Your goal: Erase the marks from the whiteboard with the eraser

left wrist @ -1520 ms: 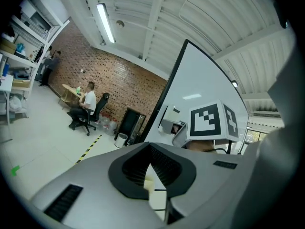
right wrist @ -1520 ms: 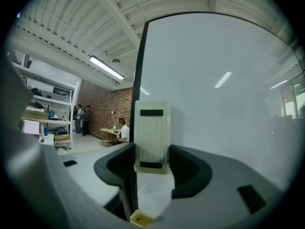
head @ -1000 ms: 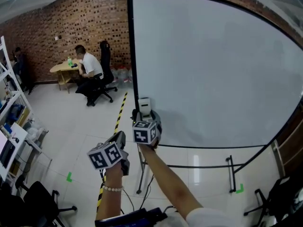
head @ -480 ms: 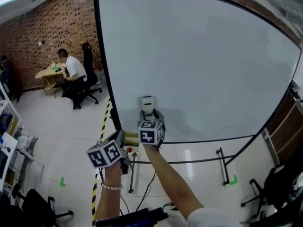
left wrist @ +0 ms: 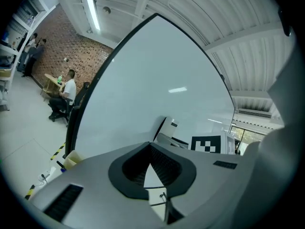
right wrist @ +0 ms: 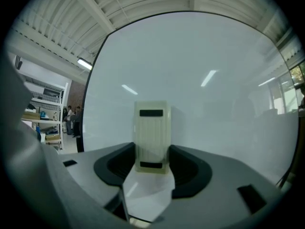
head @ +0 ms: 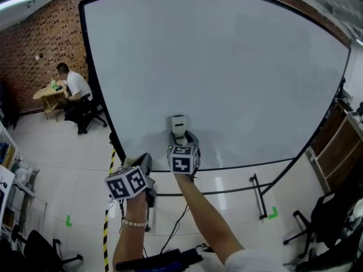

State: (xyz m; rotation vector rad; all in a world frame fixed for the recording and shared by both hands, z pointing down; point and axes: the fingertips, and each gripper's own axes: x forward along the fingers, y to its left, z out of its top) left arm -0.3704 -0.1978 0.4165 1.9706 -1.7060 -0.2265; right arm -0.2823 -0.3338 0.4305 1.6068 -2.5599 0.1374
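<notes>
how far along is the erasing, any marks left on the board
Done, it seems: the whiteboard shows no marks in any view. In hand: the right gripper is shut on the eraser, held up at the board's lower part; the left gripper is shut and empty. Left: nothing visible, perhaps only putting the eraser down.

Quantities in view: one whiteboard (head: 227,67); one eraser (head: 178,123); two grippers, namely the left gripper (head: 143,164) and the right gripper (head: 180,139); one seated person (head: 71,84); one table (head: 45,92); two green floor marks (head: 68,221).
</notes>
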